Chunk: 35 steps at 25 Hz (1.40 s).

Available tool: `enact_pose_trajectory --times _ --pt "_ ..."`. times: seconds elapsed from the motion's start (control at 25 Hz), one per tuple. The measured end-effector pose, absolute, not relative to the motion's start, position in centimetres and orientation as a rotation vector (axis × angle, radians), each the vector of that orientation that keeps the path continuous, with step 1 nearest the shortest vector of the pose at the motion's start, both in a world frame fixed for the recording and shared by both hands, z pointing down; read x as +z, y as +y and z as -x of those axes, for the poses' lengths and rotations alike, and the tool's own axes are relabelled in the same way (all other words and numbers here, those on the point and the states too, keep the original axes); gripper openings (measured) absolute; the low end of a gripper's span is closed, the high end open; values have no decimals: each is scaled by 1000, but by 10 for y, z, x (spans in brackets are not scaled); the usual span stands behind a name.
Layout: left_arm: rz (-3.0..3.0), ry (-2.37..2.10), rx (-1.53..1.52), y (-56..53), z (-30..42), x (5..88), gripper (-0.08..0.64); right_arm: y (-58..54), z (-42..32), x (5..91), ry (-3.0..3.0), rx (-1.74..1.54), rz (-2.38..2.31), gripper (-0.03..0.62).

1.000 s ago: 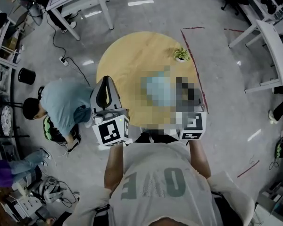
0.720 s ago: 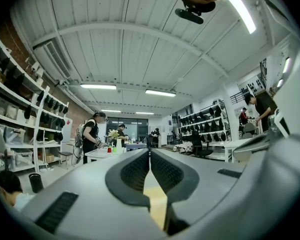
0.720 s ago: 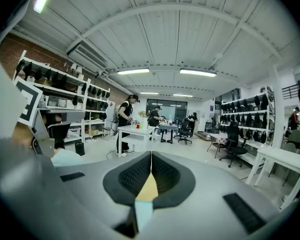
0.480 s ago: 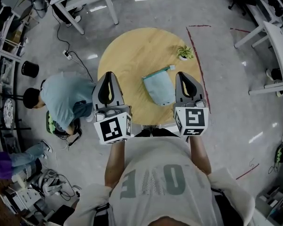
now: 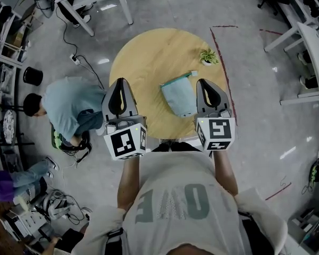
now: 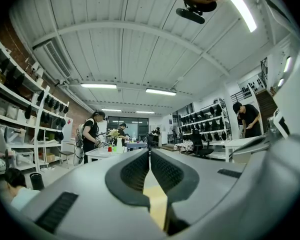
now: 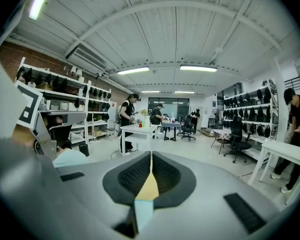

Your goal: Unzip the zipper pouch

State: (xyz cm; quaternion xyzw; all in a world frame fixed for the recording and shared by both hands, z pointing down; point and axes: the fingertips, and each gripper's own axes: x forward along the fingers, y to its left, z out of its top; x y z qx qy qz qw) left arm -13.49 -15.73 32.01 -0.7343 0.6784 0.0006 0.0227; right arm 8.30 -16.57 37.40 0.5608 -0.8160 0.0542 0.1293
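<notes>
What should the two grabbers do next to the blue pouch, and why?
Probably open the right gripper and lower it toward the zipper of the pouch. Both it and the left gripper are shut, empty and apart from the pouch on the table.

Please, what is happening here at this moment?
A person holds a two-jaw gripper in each hand over the near side of a round wooden table. The left gripper and the right gripper are both shut and empty. The light blue zipper pouch lies on the table, untouched; unzipping has not begun. A small potted plant stands farther back.
</notes>
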Motion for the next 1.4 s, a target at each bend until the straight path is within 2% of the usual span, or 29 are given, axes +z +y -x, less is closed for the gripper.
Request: enact_pose_trajectory --times 0.2,0.44,0.72,1.12,1.4 --pt "2266 2126 32 -157 144 321 34 -164 -69 375 -2365 145 -1573 40" --pt "2275 2139 23 -159 145 330 34 -170 -53 393 -2322 138 -1492 212" --pt "2263 2185 8 -158 152 339 34 -185 -13 451 -2213 72 -1295 265" --pt "2212 2311 -76 -151 189 371 34 -196 33 573 -1970 86 -1033 264" --pt "2181 2380 -118 -148 205 389 35 -197 35 625 -1838 193 -925 199"
